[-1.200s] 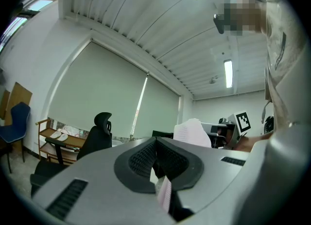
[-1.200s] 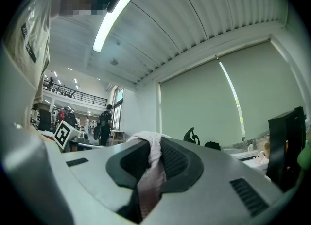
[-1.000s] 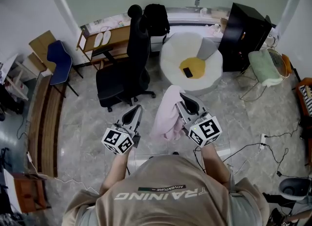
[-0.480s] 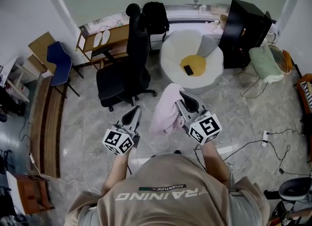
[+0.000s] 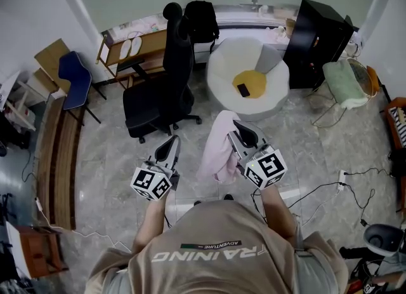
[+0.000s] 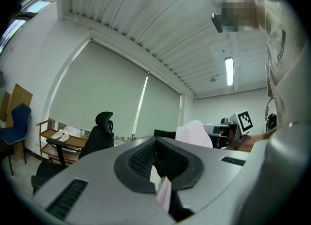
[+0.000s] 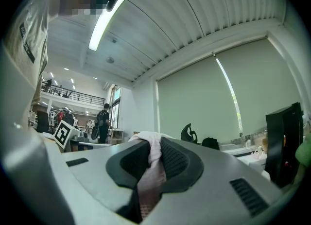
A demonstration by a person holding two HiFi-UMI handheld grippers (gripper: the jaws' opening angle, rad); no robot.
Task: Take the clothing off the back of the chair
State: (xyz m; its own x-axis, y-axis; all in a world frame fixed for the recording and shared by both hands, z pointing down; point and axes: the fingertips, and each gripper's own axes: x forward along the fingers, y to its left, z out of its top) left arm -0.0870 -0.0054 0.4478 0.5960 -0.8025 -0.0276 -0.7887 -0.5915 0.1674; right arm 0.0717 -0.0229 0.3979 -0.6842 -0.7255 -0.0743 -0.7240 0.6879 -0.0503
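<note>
A pink garment (image 5: 217, 148) hangs clear of the floor from my right gripper (image 5: 235, 127), which is shut on its upper edge. In the right gripper view the cloth (image 7: 149, 173) is pinched between the dark pads and droops below them. The black office chair (image 5: 163, 89) stands beyond both grippers, its backrest bare. My left gripper (image 5: 172, 141) is held level to the left of the garment, jaws together with nothing in them. In the left gripper view its tips (image 6: 155, 144) meet, and the pink garment (image 6: 194, 132) and the chair (image 6: 95, 144) show beyond them.
A round white seat with a yellow cushion (image 5: 248, 82) lies behind the garment. A black cabinet (image 5: 319, 40) stands at the back right, a wooden shelf desk (image 5: 133, 51) and a blue chair (image 5: 72, 80) at the left. Cables (image 5: 330, 191) trail over the floor at the right.
</note>
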